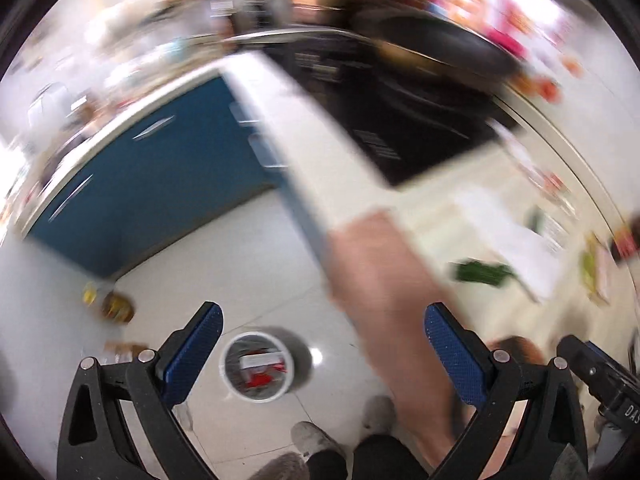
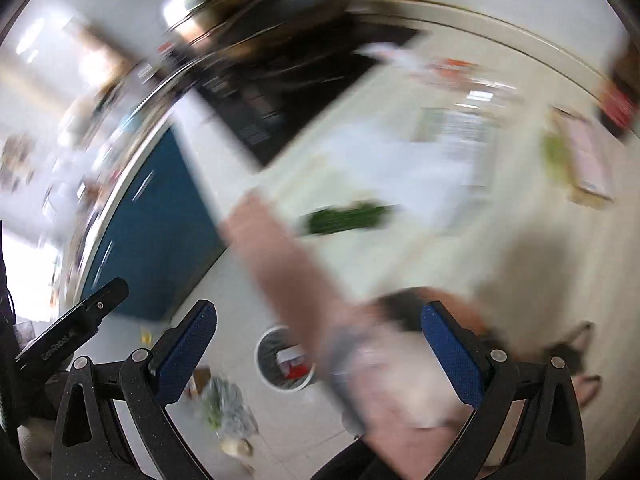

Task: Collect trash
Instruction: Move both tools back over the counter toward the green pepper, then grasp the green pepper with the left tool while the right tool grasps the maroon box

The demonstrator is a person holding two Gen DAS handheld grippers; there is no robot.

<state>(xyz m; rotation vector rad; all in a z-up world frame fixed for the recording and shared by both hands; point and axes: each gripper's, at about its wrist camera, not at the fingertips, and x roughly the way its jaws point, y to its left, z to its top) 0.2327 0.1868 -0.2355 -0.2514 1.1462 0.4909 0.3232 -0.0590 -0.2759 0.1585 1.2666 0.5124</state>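
While upright, trash bin (image 1: 258,366) mouth faces upward.

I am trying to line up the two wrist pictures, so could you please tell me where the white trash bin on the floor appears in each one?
Left wrist view: the trash bin sits low and left of centre, between the open left gripper's fingers.
Right wrist view: the trash bin is low, near the middle, partly behind a blurred arm.
Shared landmark: the blue cabinet, up and to the left of the bin.
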